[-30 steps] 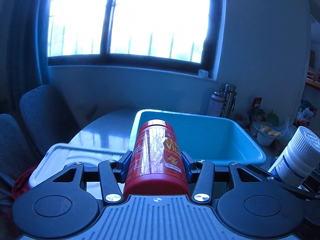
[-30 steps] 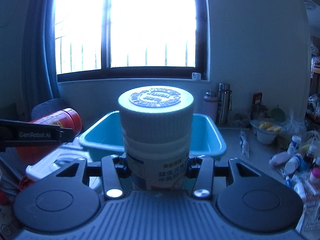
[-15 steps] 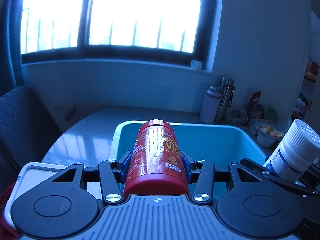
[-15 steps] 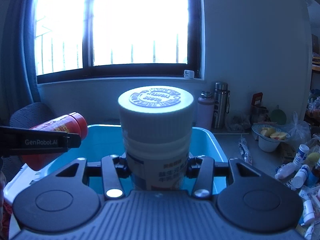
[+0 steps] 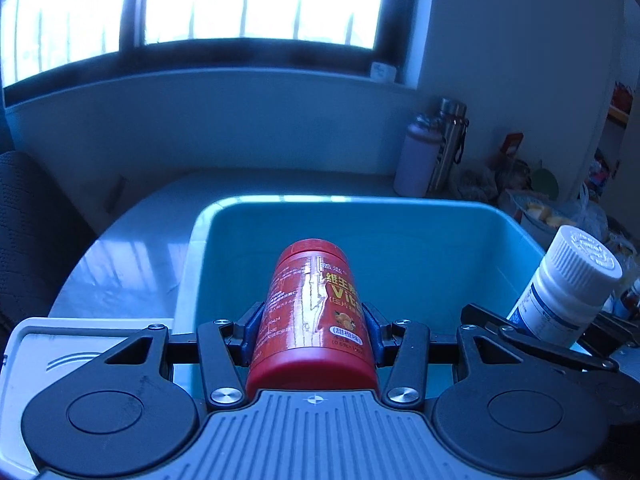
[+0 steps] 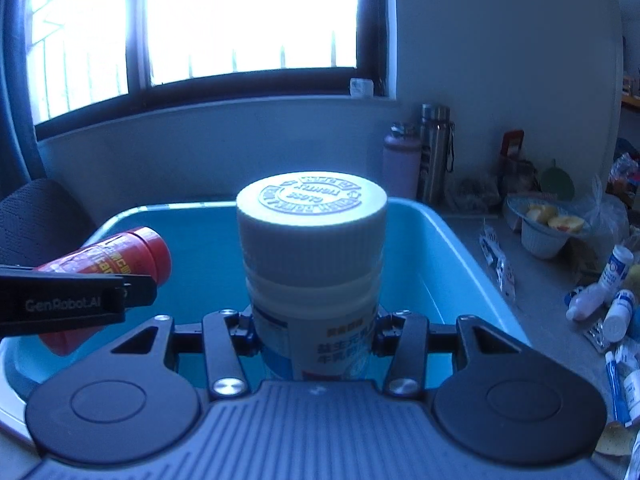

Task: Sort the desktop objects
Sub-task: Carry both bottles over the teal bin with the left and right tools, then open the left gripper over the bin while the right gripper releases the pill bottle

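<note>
Bottles now hang over the blue tub (image 5: 400,208), which has swung from 1 o'clock to 12: left gripper (image 5: 311,320) clamps the red bottle (image 5: 312,312), right gripper (image 6: 314,326) the white bottle (image 6: 312,248); release looks next

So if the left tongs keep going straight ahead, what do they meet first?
Probably the blue bin: the left tongs, shut on the red bottle, aim into it, likely meeting its far wall. Depth unclear.

Two close wrist views, seemingly side by side, sharing the blue bin (image 5: 400,216) (image 6: 452,240).
</note>
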`<action>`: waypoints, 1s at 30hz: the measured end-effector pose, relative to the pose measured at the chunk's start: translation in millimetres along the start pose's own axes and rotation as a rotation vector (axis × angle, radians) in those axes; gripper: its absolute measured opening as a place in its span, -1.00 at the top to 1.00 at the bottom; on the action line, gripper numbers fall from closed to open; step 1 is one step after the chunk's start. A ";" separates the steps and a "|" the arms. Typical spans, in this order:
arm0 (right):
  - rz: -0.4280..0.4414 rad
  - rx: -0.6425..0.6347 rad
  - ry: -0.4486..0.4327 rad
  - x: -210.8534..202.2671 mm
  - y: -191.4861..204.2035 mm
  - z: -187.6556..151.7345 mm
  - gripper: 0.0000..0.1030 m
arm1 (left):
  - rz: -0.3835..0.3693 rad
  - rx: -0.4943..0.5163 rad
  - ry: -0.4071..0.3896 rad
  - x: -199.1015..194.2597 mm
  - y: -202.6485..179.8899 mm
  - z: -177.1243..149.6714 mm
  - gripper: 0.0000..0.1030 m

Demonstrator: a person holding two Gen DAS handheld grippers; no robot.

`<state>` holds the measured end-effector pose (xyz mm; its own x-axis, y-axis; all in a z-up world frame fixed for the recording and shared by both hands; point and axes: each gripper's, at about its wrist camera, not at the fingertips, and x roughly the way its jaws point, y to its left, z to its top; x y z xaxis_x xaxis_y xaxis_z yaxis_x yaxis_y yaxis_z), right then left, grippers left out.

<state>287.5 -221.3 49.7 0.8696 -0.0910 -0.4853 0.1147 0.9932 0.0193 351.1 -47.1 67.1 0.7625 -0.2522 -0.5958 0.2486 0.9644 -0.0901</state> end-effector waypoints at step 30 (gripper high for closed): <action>-0.010 0.004 0.108 15.7 -3.2 4.6 -0.36 | 0.039 0.023 0.062 18.5 -8.9 7.3 -0.04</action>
<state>303.0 -226.2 46.0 0.8118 -0.0920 -0.5766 0.1251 0.9920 0.0178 367.4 -60.9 62.8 0.7337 -0.2088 -0.6467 0.2339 0.9711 -0.0481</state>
